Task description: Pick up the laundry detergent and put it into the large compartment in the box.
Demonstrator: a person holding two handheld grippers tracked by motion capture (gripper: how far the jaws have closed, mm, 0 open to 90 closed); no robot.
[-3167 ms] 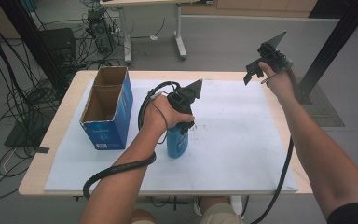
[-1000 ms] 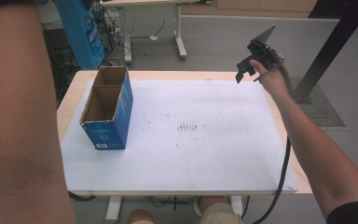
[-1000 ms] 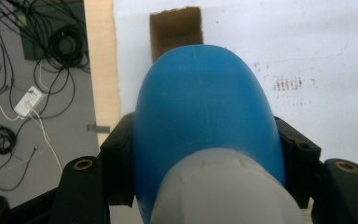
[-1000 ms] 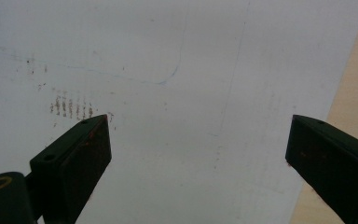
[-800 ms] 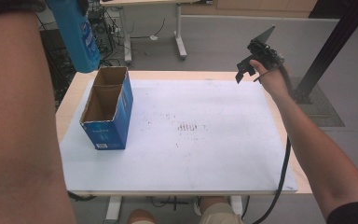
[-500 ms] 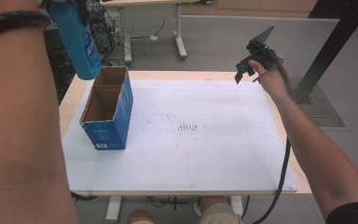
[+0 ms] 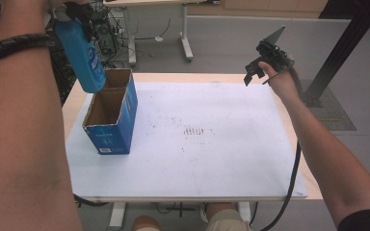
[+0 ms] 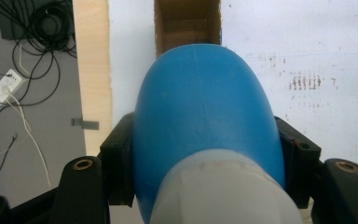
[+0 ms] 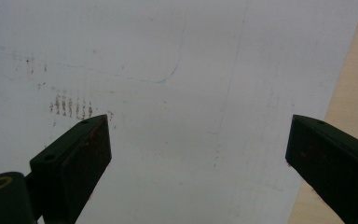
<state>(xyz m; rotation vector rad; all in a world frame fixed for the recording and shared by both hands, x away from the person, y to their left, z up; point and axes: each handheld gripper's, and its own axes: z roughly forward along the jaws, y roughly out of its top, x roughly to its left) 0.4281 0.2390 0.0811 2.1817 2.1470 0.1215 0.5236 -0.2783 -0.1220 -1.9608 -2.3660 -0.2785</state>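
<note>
A blue bottle with a pale cap end hangs tilted, bottom down, just above the open blue cardboard box at the table's left. My left gripper is shut on the bottle near its neck, high at the top left of the high view. In the left gripper view the bottle sits clamped between both black jaws, with the box's brown inside straight beyond it. My right gripper is held in the air over the table's far right corner, open. Its jaws stand wide apart over bare white sheet.
A white sheet with faint brown marks covers the wooden table. Cables and a desk's legs lie on the floor beyond the far edge. A black post stands at the right. A black cable trails from the right arm.
The left hand has carried the bottle from the table's middle up to the top left, then down and rightward to just above the box's opening. The right gripper has stayed still.
</note>
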